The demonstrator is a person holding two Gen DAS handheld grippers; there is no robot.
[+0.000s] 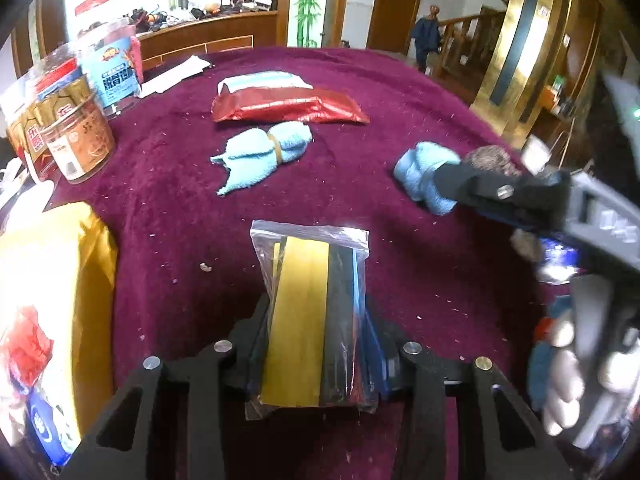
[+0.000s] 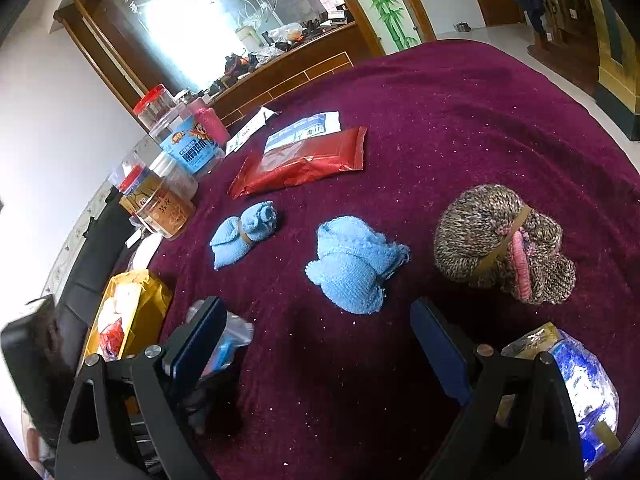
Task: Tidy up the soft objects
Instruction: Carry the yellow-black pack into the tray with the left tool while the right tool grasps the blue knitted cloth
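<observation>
Table cloth (image 2: 480,120): deep burgundy plush, flecked with pale lint.
Zip bag (image 1: 316,320): clear plastic over a mustard-yellow band, a black band and a thin blue edge.
Far left towel bundle (image 2: 244,232): light blue terry, tan rubber band.
Middle towel (image 2: 352,264): the same light blue, scalloped hem.
Knit bundle (image 2: 504,244): mottled brown, beige and black yarn, pink ribbed cuff, tan band.
Foil pouch (image 2: 304,160): shiny red.
Flat packet behind it (image 2: 304,130): white and pale blue stripes.
Near jar (image 1: 76,136): clear, gold and brown label.
Far jar (image 2: 192,148): blue label, orange cartoon.
Left bag (image 1: 60,280): golden yellow, red print.
</observation>
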